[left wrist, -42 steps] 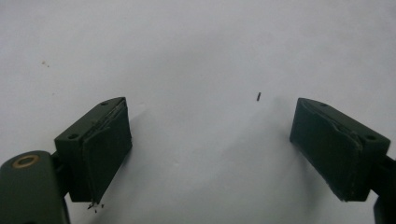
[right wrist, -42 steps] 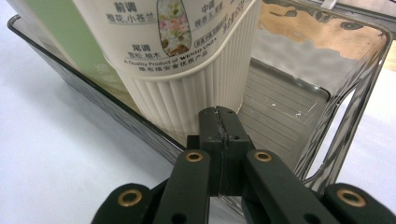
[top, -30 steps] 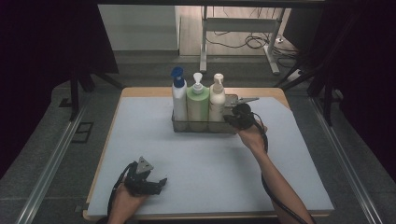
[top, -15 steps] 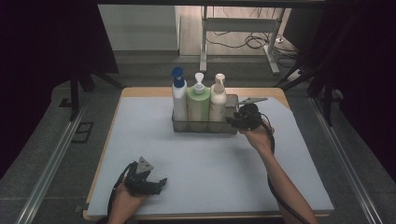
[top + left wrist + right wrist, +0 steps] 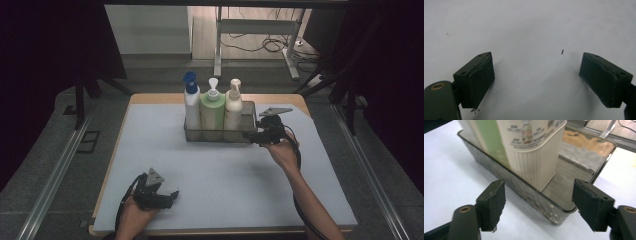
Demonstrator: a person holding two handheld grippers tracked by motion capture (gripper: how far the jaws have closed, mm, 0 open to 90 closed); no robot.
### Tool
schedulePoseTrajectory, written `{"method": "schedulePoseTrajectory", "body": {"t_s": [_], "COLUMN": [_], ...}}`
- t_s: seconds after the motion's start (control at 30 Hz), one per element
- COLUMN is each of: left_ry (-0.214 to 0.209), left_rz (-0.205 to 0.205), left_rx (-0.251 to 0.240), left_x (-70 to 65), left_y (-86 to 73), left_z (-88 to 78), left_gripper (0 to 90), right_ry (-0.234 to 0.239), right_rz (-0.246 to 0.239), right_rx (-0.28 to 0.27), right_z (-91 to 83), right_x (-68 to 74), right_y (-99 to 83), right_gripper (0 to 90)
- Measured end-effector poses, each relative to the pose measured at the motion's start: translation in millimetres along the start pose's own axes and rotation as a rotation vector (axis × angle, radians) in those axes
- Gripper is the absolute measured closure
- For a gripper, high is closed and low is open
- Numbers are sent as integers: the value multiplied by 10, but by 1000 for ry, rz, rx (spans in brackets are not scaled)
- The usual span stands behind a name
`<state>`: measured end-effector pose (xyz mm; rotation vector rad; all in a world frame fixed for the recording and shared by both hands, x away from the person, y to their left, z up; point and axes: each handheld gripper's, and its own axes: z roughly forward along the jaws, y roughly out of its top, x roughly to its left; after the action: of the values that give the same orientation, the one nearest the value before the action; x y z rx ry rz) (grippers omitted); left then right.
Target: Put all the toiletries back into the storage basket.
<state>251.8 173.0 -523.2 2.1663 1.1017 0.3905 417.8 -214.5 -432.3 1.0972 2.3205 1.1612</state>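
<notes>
Right gripper [image 5: 256,136]: we are holding it at the near right corner of the tray [image 5: 250,106]; its jaws have just been opening and are now standing spread, with the corner of the tray's wall between them but the pads not pressing on it.
Left gripper [image 5: 172,195]: we are resting it near the front left of the table [image 5: 320,200], jaws spread wide over bare surface, nothing between them.
Tray: it is sitting toward the back middle of the table, well apart from the left gripper.
Bottles: the blue-capped bottle [image 5: 191,106], the green bottle [image 5: 212,110] and the cream bottle [image 5: 233,107] are standing upright in a row inside the tray, touching or nearly so.
Risk: we judge that a sideways swing of the right gripper could be catching the thin wall and dragging the tray, tipping the tall bottles.
Risk two: the cream bottle [image 5: 534,147] is standing just beyond the jaws, so pushing forward could be knocking it.
Edges: the tray's back side is lying near the far table edge, leaving little room behind.
Open room: we are seeing wide bare surface in front of the tray and to both sides.
</notes>
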Motion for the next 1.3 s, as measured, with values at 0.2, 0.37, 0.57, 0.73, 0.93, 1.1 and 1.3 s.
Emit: {"method": "schedulePoseTrajectory", "body": {"t_s": [0.2, 0.37, 0.57, 0.73, 0.93, 1.1, 1.3], "left_ry": [0, -1, -1, 0, 0, 0, 0], "left_rz": [0, 0, -1, -1, -1, -1, -1], "left_rx": [0, -1, 0, 0, 0, 0, 0], "left_x": [0, 1, 0, 0, 0, 0, 0], "left_y": [0, 0, 0, 0, 1, 1, 1], "left_z": [0, 1, 0, 0, 0, 0, 0], "left_gripper": [123, 123, 123, 123, 123, 123, 123], "right_ry": [11, 13, 18, 14, 12, 7, -4], "right_rz": [-41, -69, -76, -86, -98, -105, -103], "right_rx": [5, 20, 32, 44, 50, 54, 54], "right_z": [-71, -134, -229, -298, -417, -504, -678], "right_x": [75, 126, 143, 141, 156, 163, 186], "right_y": [-28, -54, -121, -189, -268, -315, -437], "right_gripper": [137, 109, 58, 15, 0, 0, 0]}}
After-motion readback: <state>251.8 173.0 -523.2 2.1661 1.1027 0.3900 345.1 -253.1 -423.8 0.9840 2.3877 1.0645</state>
